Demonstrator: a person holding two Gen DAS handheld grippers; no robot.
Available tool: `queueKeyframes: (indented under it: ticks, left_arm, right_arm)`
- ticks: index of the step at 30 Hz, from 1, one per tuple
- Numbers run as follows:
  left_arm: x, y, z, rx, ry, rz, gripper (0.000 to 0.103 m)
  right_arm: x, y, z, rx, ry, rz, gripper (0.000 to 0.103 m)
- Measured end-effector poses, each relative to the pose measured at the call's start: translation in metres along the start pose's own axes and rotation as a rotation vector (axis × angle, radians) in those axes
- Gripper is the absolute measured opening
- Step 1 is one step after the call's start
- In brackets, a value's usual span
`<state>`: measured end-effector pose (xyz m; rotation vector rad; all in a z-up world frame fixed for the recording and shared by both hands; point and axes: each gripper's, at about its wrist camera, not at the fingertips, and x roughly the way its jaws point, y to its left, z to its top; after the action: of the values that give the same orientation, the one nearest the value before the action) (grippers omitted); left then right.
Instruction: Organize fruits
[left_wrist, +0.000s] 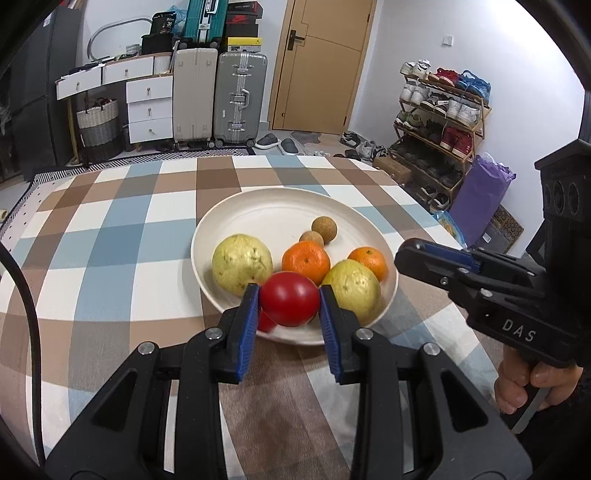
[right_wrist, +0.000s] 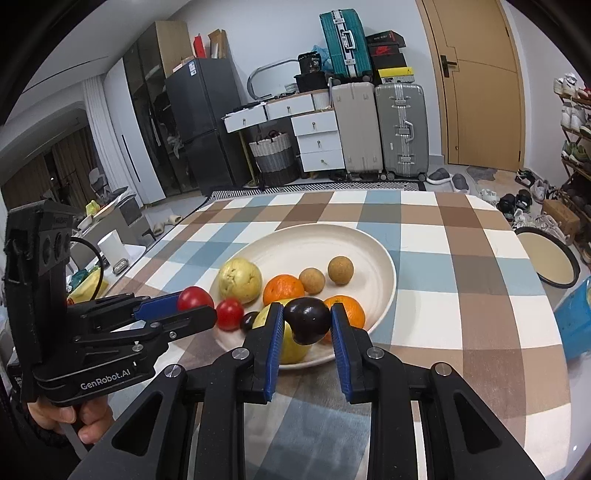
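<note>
Two fruits are in our fingers, and most of the sorting looks done. Nearest, our left gripper pinches a round red tomato between its blue pads, held over the near edge of the wide cream plate. Our right gripper pinches a dark purple plum, likewise over the plate's near rim.

On the plate's near left edge lie a second red tomato and a small dark fruit. Farther in sit two pale yellow-green guavas, two orange tangerines, and, farthest, two small tan round fruits. We see no fruit loose on the checked-cloth table, so we judge that only setting down the two held pieces remains.

Both grippers point forward and slightly down toward the plate, the left one at the plate's near left, the right one at its near right, well apart from each other.
</note>
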<state>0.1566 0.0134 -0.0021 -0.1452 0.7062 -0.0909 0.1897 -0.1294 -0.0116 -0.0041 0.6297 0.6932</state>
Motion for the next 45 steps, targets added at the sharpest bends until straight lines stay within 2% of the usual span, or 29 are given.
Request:
queueKeyframes:
  ticks: [12, 30, 33, 37, 39, 41, 42, 44, 45]
  left_arm:
    - [0.031, 0.000, 0.011, 0.021, -0.008, 0.042, 0.029]
    - [0.034, 0.000, 0.006, 0.024, -0.012, 0.041, 0.029]
    - [0.034, -0.001, 0.006, 0.028, -0.015, 0.042, 0.029]
    - [0.034, -0.001, 0.006, 0.033, -0.015, 0.047, 0.037]
    - [0.032, -0.001, 0.005, 0.031, -0.023, 0.048, 0.042]
    - [0.031, 0.000, 0.005, 0.026, -0.030, 0.059, 0.062]
    - [0.030, 0.000, 0.004, 0.023, -0.035, 0.065, 0.067]
    - [0.026, 0.001, 0.004, 0.020, -0.051, 0.068, 0.081]
    - [0.025, 0.001, 0.004, 0.021, -0.056, 0.070, 0.083]
  right_arm:
    - [0.029, -0.015, 0.013, 0.038, -0.007, 0.000, 0.026]
    - [0.044, -0.021, 0.014, 0.046, -0.005, 0.003, 0.026]
    - [0.044, -0.024, 0.014, 0.059, -0.002, 0.002, 0.032]
    - [0.039, -0.028, 0.014, 0.077, -0.032, -0.011, 0.047]
    - [0.037, -0.029, 0.014, 0.082, -0.044, -0.018, 0.049]
    - [0.037, -0.029, 0.014, 0.079, -0.045, -0.022, 0.052]
    - [0.037, -0.029, 0.014, 0.079, -0.045, -0.022, 0.054]
    - [0.036, -0.029, 0.014, 0.079, -0.049, -0.023, 0.065]
    - [0.035, -0.029, 0.014, 0.079, -0.054, -0.023, 0.068]
